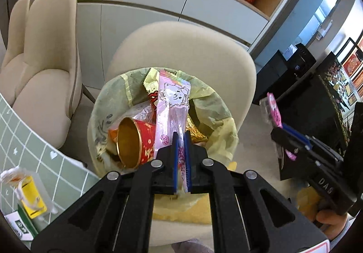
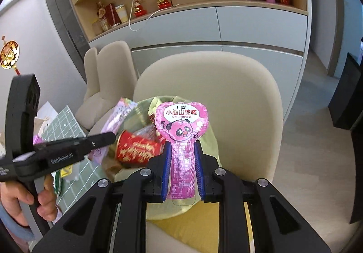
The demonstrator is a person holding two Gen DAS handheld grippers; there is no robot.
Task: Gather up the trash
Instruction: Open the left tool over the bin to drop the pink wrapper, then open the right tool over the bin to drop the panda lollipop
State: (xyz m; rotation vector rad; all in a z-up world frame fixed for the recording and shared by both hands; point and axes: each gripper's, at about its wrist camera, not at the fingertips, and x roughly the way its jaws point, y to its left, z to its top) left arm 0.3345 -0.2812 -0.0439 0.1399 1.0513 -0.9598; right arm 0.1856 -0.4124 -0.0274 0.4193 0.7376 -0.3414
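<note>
My left gripper (image 1: 181,139): clamped tight on the long pale pink wrapper (image 1: 173,105), my blue pads nearly together with the thin film pinched between them
Long pale pink wrapper: stands up out of my left pads and leans over the mouth of the bin (image 1: 109,103), its printed cartoon face toward the camera; from my right wrist view the same wrapper shows blurred at the left, above the bin's edge
My right gripper (image 2: 183,155): closed on the narrow stem of the pink panda wrapper (image 2: 181,123), a blue pad pressed on each side of it
Pink panda wrapper: held upright in my right pads, its heart-shaped head with the panda face above my fingertips, in front of the bin and the chair back
Bin: round, lined with a yellow-green bag, sitting on the seat of the cream chair (image 1: 186,48)
Already in the bin: a red and gold paper cup (image 1: 133,141) lying on its side with its gold inside showing, plus crumpled clear and gold wrappers around it
My two grippers: side by side near the bin, each seen from the other's camera, my hands on the handles
Green grid mat (image 1: 34,146): at my left, with a yellow packet in clear plastic (image 1: 31,194) lying on it
Behind: a second cream chair (image 1: 43,71) and grey cabinets under an open wooden shelf of red ornaments
</note>
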